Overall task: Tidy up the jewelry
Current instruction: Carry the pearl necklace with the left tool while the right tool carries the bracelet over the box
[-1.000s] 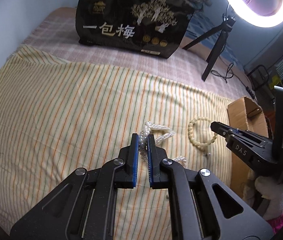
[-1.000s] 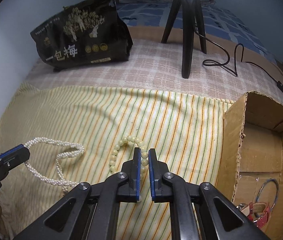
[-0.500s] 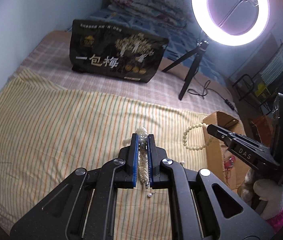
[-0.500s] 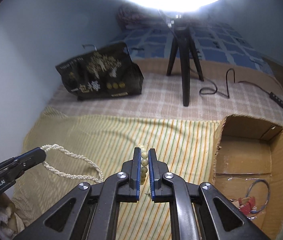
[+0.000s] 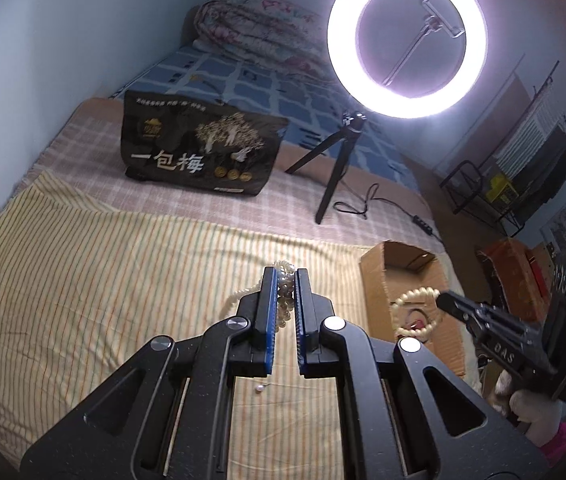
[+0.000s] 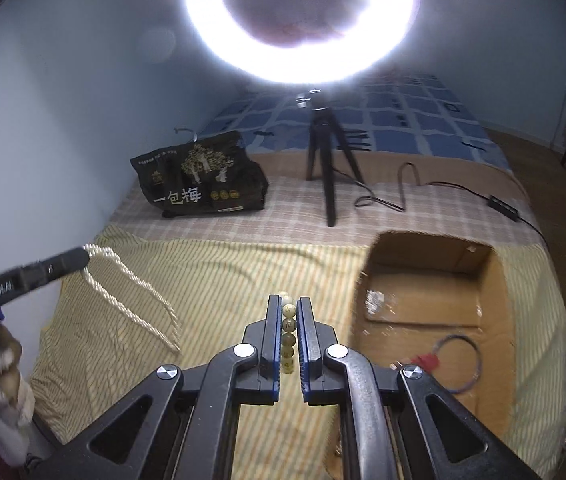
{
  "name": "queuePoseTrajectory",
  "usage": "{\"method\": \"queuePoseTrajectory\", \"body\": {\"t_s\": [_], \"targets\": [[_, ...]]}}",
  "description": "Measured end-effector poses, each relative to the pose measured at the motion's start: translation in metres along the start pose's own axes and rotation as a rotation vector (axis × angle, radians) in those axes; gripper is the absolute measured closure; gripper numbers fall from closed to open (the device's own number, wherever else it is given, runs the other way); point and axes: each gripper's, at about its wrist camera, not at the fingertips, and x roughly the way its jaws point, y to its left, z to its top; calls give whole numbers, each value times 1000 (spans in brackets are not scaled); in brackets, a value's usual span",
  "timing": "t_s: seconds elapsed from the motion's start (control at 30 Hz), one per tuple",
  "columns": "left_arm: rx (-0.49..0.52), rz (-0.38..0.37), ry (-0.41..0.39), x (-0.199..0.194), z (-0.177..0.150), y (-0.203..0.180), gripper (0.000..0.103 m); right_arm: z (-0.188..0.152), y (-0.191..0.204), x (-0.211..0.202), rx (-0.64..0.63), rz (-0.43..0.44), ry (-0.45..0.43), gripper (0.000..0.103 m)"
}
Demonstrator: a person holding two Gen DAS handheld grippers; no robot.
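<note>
Pearl necklace [image 5: 283, 300] hangs clamped in the left gripper [image 5: 283, 312], clear of the striped cloth [image 5: 103, 280]; bead bracelet [image 6: 287, 332] sits pinched in the right gripper [image 6: 287, 344]. Both look light, limp and swingy, so mid-strand grips suit. One loose pearl [image 5: 259, 389] lies under the left jaws. Cardboard box [image 6: 495, 280] waits right of the right gripper, its wall the only obstacle; tripod [image 6: 327, 168] stands well beyond.

A lit ring light [image 5: 407, 34] on a black tripod [image 5: 333, 166] stands at 1 o'clock on a bed [image 5: 243, 200] against a pale blue wall [image 5: 63, 40]. A rolled quilt [image 5: 259, 40] lies at 12 o'clock; a black metal rack [image 5: 523, 176] stands at 3 o'clock.
</note>
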Motion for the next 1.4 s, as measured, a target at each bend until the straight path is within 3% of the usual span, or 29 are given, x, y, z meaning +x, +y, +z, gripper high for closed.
{"method": "queuePoseTrajectory", "body": {"t_s": [0.27,0.6,0.97,1.4], "targets": [[16,-54,-10,-2,6,-34,97,-31,-48,-41,63,-39,-36,99],[76,-128,3,16,19,-102,97,-61,-89,-63,90,-75,-31,99],[173,-170,-13,33,37,-185,97,-73,-114,-62,112,-72,-16,99],[229,-157,44,90,33,-236,97,-82,-134,-52,133,-71,15,99]]}}
